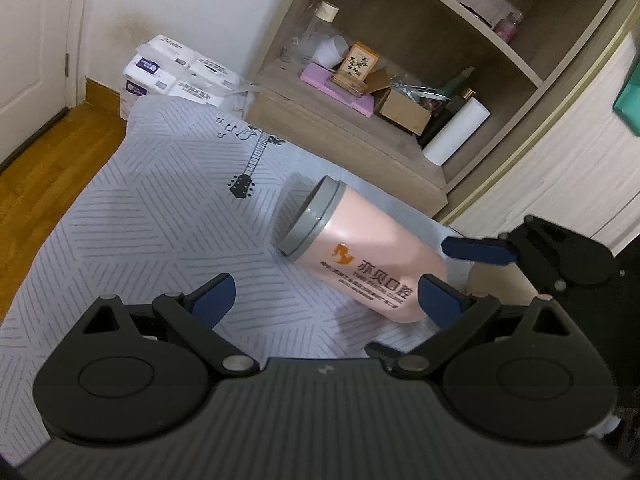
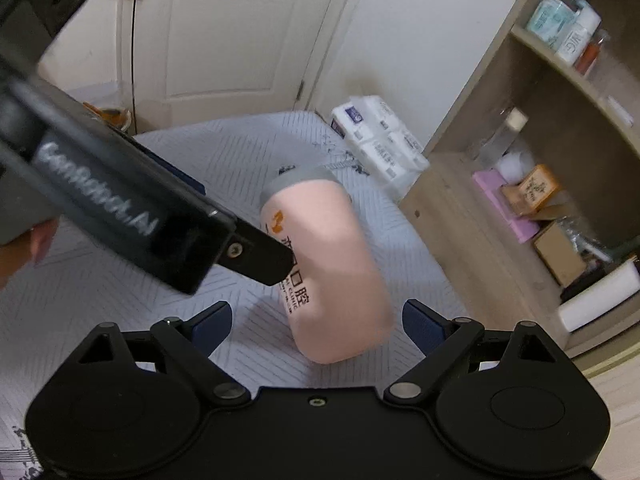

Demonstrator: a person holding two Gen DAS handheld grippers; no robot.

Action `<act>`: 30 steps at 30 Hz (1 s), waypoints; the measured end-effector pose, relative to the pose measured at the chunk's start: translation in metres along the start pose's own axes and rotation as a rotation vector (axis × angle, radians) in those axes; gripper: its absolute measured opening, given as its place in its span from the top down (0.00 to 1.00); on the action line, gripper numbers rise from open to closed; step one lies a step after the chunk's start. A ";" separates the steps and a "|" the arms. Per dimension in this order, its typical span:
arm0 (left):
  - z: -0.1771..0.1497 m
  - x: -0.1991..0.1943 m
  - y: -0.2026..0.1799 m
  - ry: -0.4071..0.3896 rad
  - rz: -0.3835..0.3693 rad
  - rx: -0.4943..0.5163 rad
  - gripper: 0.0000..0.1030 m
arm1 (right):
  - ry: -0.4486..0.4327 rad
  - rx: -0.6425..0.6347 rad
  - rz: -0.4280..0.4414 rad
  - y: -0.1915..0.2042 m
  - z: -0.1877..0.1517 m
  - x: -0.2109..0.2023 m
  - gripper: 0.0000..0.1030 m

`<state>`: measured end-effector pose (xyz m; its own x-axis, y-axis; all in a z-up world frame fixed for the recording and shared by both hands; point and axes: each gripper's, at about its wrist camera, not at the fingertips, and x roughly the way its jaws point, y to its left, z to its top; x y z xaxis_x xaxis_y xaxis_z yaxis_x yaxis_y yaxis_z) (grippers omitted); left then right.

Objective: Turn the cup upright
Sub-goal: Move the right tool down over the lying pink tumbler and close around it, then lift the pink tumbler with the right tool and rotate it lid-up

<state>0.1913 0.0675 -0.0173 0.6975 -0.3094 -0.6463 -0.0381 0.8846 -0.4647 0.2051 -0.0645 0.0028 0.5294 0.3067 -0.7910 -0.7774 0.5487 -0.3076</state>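
Note:
A pink cup (image 1: 360,256) with a grey rim and orange and black print lies on its side on the grey patterned cloth (image 1: 132,216), rim pointing away to the left. My left gripper (image 1: 324,300) is open, and the cup's base end lies by its right finger. In the right wrist view the cup (image 2: 340,268) lies with its closed base between the open fingers of my right gripper (image 2: 316,324). In the left wrist view the right gripper (image 1: 452,276) is at the cup's base with its blue fingers (image 1: 476,250) spread. The left gripper's black body (image 2: 120,208) crosses the right wrist view.
A wooden shelf unit (image 1: 400,92) with boxes, bottles and a white roll (image 1: 456,132) stands just beyond the cloth on the right. Packs of tissue (image 1: 176,72) sit against the wall. A white door (image 2: 224,36) and wooden floor (image 1: 44,168) lie to the left.

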 end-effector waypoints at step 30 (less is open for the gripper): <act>-0.015 -0.007 0.023 0.110 -0.223 -0.175 0.11 | 0.111 0.507 0.010 0.001 -0.012 -0.018 0.32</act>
<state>0.1749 0.0849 -0.0333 0.6216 -0.5336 -0.5734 -0.0222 0.7198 -0.6939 0.1905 -0.0788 0.0097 0.4622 0.2444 -0.8524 -0.5052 0.8626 -0.0267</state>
